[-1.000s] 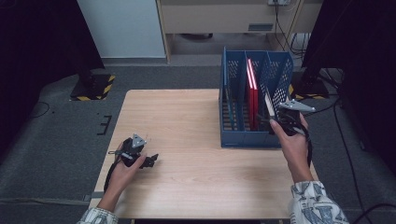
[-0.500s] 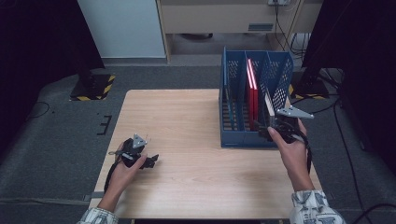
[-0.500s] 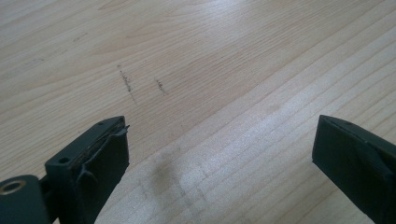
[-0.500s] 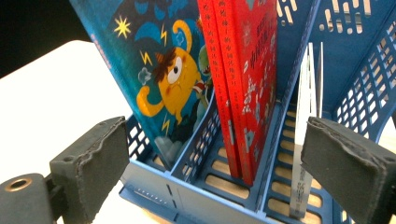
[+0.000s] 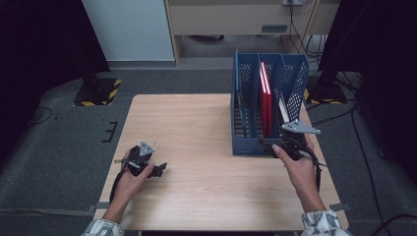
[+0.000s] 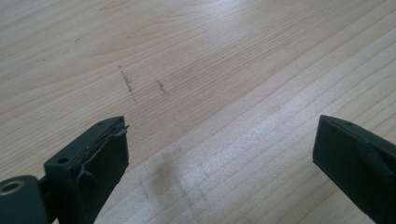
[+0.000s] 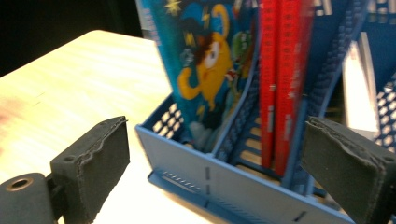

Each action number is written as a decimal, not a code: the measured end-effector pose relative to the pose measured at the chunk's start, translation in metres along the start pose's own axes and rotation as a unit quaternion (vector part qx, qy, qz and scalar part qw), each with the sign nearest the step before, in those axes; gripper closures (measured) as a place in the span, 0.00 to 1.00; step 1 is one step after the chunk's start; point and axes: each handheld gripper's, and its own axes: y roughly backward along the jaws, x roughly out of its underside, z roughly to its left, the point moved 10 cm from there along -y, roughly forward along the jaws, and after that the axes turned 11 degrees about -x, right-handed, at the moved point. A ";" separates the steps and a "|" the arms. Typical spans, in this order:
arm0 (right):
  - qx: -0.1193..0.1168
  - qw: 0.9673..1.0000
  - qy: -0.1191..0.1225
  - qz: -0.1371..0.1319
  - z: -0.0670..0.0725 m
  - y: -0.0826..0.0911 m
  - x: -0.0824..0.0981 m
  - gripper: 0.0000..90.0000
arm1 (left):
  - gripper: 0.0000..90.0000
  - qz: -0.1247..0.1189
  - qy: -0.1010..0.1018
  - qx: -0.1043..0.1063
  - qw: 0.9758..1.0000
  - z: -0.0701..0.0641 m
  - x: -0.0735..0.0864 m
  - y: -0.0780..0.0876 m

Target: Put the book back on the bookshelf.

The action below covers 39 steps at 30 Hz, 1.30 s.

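Observation:
A blue mesh file rack (image 5: 255, 145) stands on the right half of the wooden table (image 5: 196, 128). Two red books (image 5: 266, 98) stand upright in its middle slot, and a pale book (image 5: 282, 109) leans in the right slot. In the right gripper view, a cartoon-covered book (image 7: 205, 60) fills the left slot beside the red books (image 7: 275, 93). My right gripper (image 5: 284, 141) hovers just before the rack's front wall (image 7: 224, 186), open and holding nothing (image 7: 219, 140). My left gripper (image 5: 156, 169) rests low near the table's front left, open over bare wood (image 6: 224, 140).
The table's right edge runs close beside the rack. Grey carpet surrounds the table, with cables (image 5: 339, 118) on the floor at the right and a yellow-black striped base (image 5: 98, 91) at the back left. Faint scuff marks (image 6: 128, 84) lie on the wood ahead of the left gripper.
My right gripper has drawn back from the rack's right slot toward the table's front and dropped lower. The left hand and its gripper have stayed where they were.

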 end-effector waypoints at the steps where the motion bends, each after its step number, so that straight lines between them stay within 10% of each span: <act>1: 0.000 1.000 0.000 0.000 0.000 0.000 0.000 0.09 | 0.03 0.001 0.000 0.000 1.000 0.000 0.000 0.000; 39: -0.085 0.993 0.035 0.080 0.086 -0.045 0.064 0.08 | 0.03 -0.002 0.000 0.002 1.000 0.001 -0.001 0.001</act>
